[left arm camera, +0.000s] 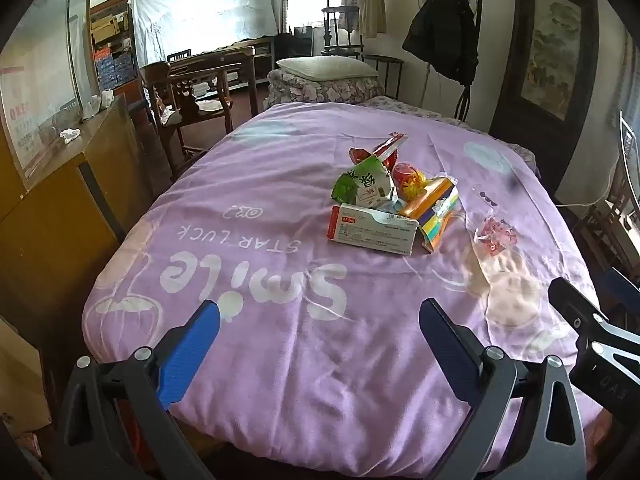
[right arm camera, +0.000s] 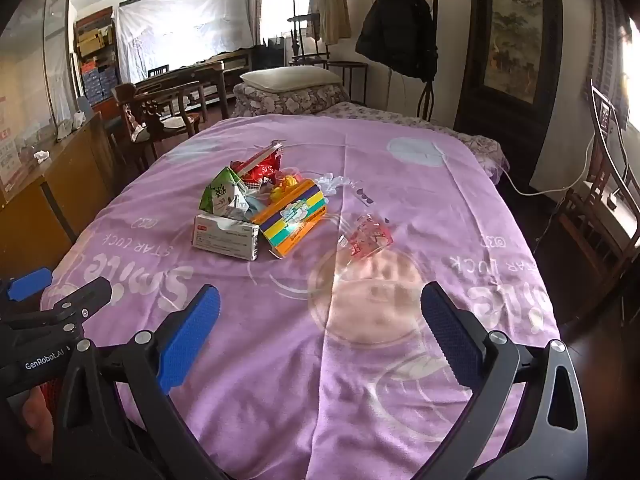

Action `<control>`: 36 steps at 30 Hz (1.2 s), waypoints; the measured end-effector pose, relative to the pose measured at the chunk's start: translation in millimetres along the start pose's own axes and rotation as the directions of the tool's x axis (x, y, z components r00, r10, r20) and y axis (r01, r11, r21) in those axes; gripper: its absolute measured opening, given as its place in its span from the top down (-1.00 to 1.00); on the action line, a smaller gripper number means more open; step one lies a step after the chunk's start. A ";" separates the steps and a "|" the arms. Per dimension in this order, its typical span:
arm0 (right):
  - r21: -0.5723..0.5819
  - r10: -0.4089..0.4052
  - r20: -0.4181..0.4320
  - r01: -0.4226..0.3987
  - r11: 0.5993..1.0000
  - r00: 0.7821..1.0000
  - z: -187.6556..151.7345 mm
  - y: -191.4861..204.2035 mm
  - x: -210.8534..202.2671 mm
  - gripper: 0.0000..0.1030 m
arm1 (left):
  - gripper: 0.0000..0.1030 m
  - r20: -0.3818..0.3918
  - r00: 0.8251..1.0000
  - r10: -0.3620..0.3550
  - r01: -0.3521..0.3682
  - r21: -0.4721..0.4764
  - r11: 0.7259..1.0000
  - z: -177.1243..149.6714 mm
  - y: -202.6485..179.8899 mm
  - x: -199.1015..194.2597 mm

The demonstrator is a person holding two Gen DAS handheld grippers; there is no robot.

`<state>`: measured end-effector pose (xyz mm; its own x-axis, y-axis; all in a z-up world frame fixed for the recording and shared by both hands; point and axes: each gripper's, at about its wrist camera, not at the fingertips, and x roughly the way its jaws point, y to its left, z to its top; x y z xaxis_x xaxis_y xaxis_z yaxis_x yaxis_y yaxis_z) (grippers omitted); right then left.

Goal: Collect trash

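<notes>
A heap of trash lies mid-bed on the purple blanket [left arm camera: 256, 344] [right arm camera: 280, 360]: a white and red box [left arm camera: 372, 230] [right arm camera: 226, 236], a green carton [left arm camera: 362, 184] [right arm camera: 222, 196], an orange striped pack [left arm camera: 434, 210] [right arm camera: 294, 216], red wrappers [left arm camera: 390, 146] [right arm camera: 262, 164]. A clear bag with red print [left arm camera: 496, 234] [right arm camera: 366, 238] lies apart to the right. My left gripper [left arm camera: 320, 316] hangs open over the near blanket, well short of the heap. My right gripper [right arm camera: 320, 308] is open too, nothing between its fingers, also short of the heap and the clear bag.
A pillow on folded floral bedding [left arm camera: 326, 76] [right arm camera: 290, 88] sits at the bed's far end. A wooden cabinet [left arm camera: 60, 200] [right arm camera: 40, 184] runs along the left, chairs and a table [left arm camera: 200, 80] behind it. A coat rack [left arm camera: 444, 32] and a dark framed panel [right arm camera: 512, 40] stand at the right.
</notes>
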<state>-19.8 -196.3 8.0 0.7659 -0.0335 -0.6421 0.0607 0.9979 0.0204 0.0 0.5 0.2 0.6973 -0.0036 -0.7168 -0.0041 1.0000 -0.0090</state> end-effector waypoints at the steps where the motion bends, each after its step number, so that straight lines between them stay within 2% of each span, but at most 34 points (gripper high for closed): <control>1: -0.001 0.000 0.001 0.000 1.000 1.000 -0.1 -0.1 0.1 -0.88 | -0.89 -0.003 1.000 0.005 -0.005 0.002 1.000 0.1 -0.2 0.4; 36: 0.004 0.000 -0.006 0.000 1.000 1.000 -5.9 -4.0 7.1 -0.88 | -0.89 0.019 0.999 0.027 -0.027 0.026 0.999 -2.0 -5.5 -2.0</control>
<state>-18.4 -200.2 -1.1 0.7618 -0.0328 -0.6470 0.0632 0.9977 0.0238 -2.8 -5.0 0.3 0.7103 0.0235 -0.7035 -0.0046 0.9996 0.0287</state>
